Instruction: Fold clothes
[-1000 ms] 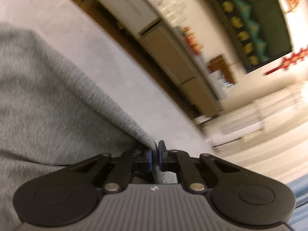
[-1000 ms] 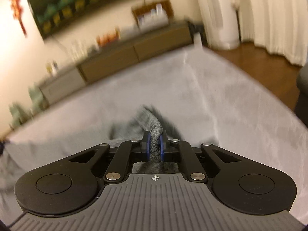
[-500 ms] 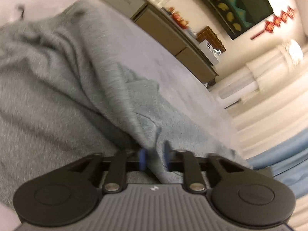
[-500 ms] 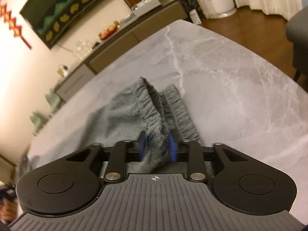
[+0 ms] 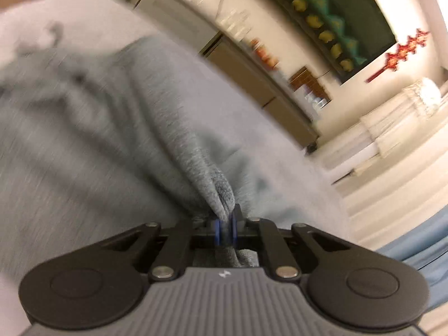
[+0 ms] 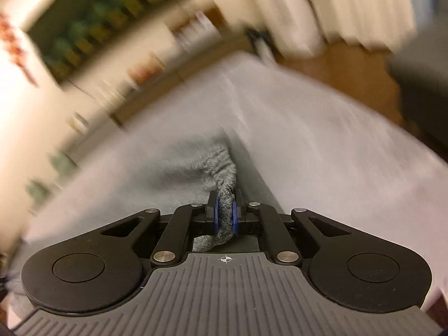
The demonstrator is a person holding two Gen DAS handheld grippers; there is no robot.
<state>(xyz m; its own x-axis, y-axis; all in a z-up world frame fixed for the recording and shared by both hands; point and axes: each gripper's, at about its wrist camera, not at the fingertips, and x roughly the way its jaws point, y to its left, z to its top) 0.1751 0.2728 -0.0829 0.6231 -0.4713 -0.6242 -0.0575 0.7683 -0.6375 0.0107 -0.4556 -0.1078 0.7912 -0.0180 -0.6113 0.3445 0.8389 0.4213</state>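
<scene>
The left gripper point(image 5: 225, 228) has its fingers pinched on a fold of the grey garment point(image 5: 117, 128); the right gripper point(image 6: 225, 218) is clamped on its gathered waistband. The cloth trails forward from both onto the pale worktop point(image 6: 322, 145); neither hand looks nearer.

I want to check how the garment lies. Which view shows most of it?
The left wrist view: the grey garment spreads across most of the frame, though blurred. The right wrist view shows only a bunched edge pinched in the hand-held gripper.
</scene>
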